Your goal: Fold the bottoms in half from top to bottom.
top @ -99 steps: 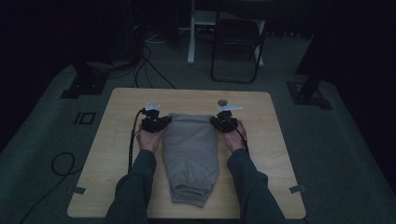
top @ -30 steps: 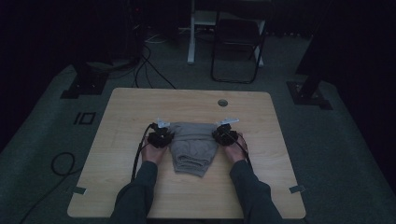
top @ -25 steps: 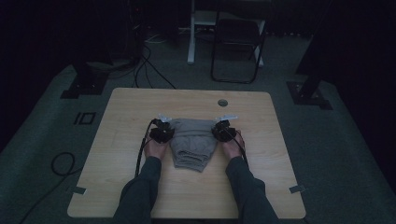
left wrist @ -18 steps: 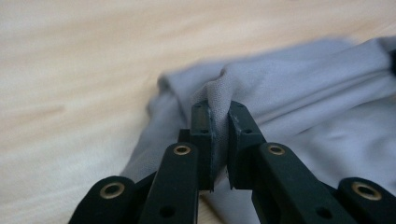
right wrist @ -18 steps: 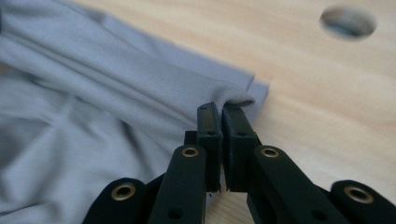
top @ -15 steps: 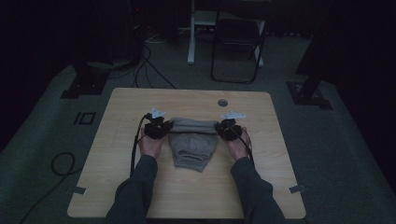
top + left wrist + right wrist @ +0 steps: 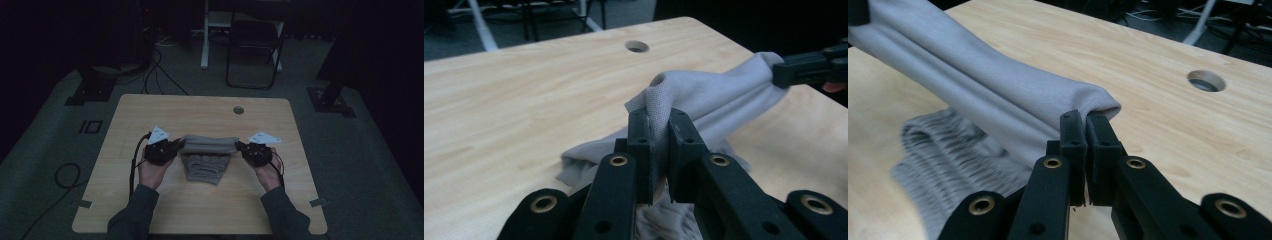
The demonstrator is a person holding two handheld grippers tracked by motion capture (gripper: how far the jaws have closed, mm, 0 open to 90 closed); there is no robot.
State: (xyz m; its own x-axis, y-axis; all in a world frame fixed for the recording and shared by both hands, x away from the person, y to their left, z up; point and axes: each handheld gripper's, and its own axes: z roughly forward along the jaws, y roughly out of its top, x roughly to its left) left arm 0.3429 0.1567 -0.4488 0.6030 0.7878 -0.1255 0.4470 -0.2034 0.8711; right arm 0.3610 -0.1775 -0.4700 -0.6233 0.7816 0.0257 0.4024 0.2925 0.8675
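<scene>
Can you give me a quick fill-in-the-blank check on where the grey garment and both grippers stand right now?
1. The grey garment is held by ____ grippers at once.
2. The left gripper is shut on the ____.
3. The fold stretched between the left gripper and the right gripper hangs ____ the table.
4. The round hole lies at the table's ____ edge.

Missing words: two; garment; above; far
</scene>
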